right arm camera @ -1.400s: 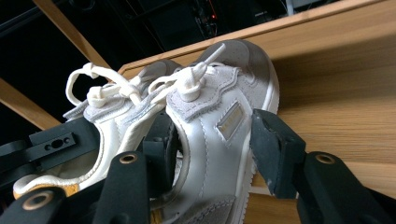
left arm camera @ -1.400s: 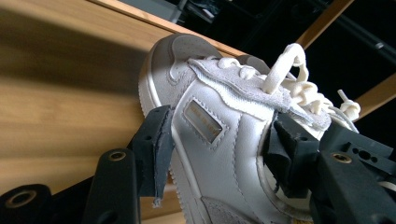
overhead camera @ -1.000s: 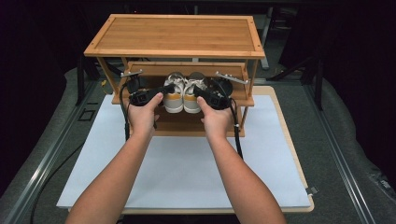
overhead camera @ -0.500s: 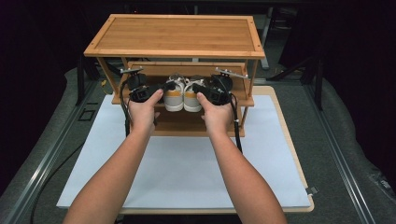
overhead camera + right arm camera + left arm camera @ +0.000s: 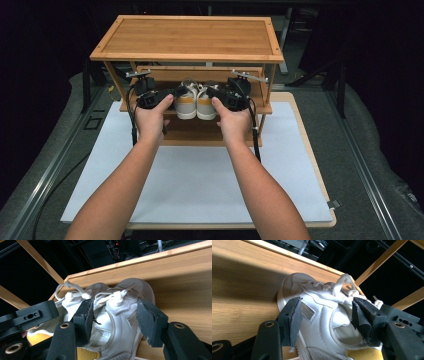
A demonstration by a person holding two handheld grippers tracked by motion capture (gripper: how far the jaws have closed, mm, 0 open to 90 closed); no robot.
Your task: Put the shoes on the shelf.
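Note:
A pair of white sneakers with yellow heels stands side by side on the middle shelf [image 5: 265, 107] of a wooden rack [image 5: 190, 37]. My left gripper [image 5: 175, 93] [image 5: 327, 307] straddles the left shoe [image 5: 186, 105] [image 5: 322, 325]. Its jaws have just been opening, and the pads stand beside the shoe without pressing on it. My right gripper [image 5: 213, 93] [image 5: 115, 307] straddles the right shoe [image 5: 205, 106] [image 5: 120, 317] in the same way. One of its jaws sits between the two shoes, and these jaws too have just been opening. The left shoe [image 5: 71, 300] lies beside it.
The rack stands at the far end of a white mat [image 5: 200, 185] on a wooden board [image 5: 312, 165]. A lower shelf [image 5: 195, 137] lies under the shoes. The rack's top and side posts [image 5: 267, 82] close in around both hands. Dark grey floor surrounds the board.
Both hands stay almost in place at the middle shelf. The shoes rest where they were.

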